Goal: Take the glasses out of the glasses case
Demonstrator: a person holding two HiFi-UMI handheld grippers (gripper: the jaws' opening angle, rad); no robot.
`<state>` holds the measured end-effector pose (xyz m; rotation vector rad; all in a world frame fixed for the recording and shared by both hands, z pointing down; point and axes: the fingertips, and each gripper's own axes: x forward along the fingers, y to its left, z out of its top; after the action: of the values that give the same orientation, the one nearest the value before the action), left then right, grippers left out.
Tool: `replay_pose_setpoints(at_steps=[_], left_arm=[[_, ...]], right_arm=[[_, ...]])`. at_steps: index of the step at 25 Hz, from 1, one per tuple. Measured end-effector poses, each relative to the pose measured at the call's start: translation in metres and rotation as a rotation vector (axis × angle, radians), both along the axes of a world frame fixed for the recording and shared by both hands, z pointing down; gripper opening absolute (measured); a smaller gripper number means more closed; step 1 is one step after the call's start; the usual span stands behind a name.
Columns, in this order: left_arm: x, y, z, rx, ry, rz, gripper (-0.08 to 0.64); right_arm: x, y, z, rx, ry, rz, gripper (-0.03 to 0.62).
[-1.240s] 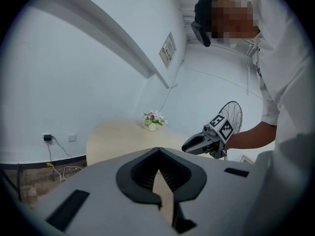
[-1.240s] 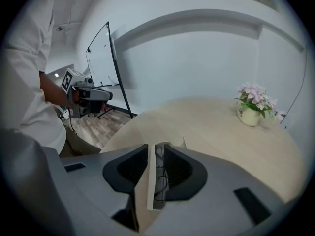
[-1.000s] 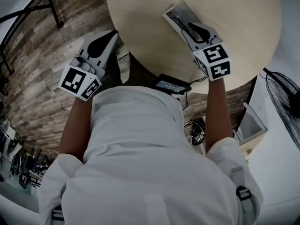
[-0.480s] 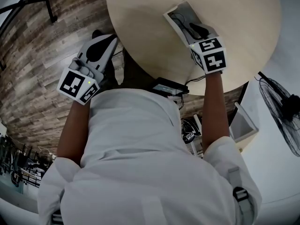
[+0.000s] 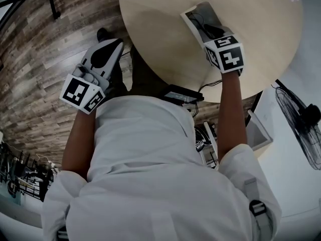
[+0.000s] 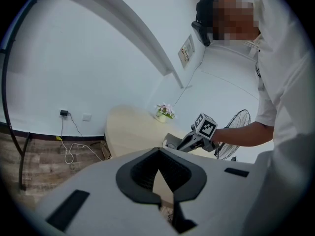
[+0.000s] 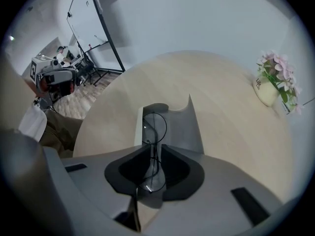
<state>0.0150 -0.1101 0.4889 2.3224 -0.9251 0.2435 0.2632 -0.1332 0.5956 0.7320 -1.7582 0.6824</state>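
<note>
Holding glasses (image 7: 154,128), right gripper (image 7: 153,150) farther forward

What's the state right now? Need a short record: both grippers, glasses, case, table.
right gripper: shut on the glasses, over the case
glasses: thin wire frame, pinched between the jaws; cannot tell if lifted clear of the case
glasses case: grey, open, lying on the table
left gripper: shut, empty, held off the table edge above the wood floor
table: round, light wood
flower pot: on the table's far side, apart from the case
</note>
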Motion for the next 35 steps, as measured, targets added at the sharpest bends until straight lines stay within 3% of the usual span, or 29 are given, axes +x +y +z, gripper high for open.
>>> replay_pose_setpoints(at_steps=[11,15,22,28,31,35], left_arm=[[0.001,0.007,-0.004,0.020,0.035,0.006,0.012],[-0.003,0.008,-0.007,0.027,0.037,0.011,0.012],[-0.001,0.006,-0.027,0.086,0.040,0.062,0.012],[0.005,-0.012,-0.056,0.167,0.045,0.124,0.012],[0.003,-0.024,-0.077,0.220,0.055,0.168,0.012],[0.006,-0.038,-0.121,0.333,0.088,0.269,0.012]], right_arm=[[0.000,0.000,0.012,-0.121,-0.033,0.016,0.049],[-0.003,0.000,0.011,-0.087,-0.029,-0.005,0.043],[0.013,-0.001,-0.014,0.113,0.010,0.086,0.032],[0.023,-0.010,-0.071,0.327,-0.013,0.186,0.032],[0.012,-0.014,-0.115,0.458,-0.065,0.250,0.032],[-0.012,-0.012,-0.199,0.694,-0.212,0.353,0.032]])
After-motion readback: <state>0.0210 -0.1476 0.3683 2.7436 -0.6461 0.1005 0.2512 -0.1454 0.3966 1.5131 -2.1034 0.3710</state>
